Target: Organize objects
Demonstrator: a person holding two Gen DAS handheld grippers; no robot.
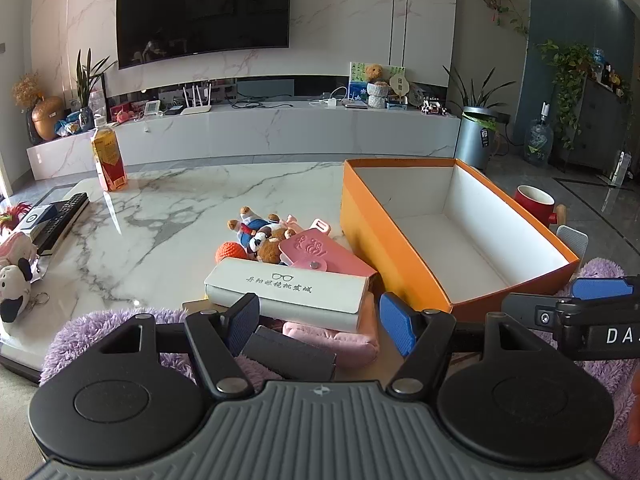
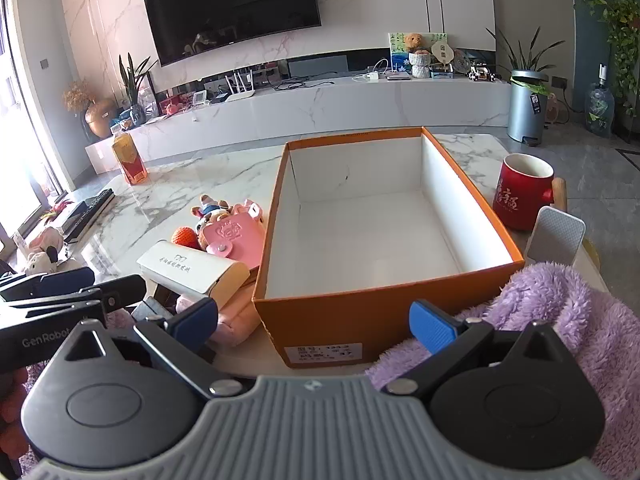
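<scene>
- left gripper spread wide, holding nothing, hovering low over the pile at the near edge of the marble table.
- right under it: a white glasses case lying flat, a dark grey pouch and a pink pouch just in front of it.
- a pink key holder leans on the far side of the glasses case, touching the orange box.
- beyond that, small plush toys and an orange ball bunched together.
- right gripper also released, nothing between its fingers, facing the near wall of the orange box.
- the box sits open, white inside, nothing in it.
- red mug stands just right of the box; purple fuzzy cloth at the near right corner.
- bottle of amber drink stands well apart, far left.
</scene>
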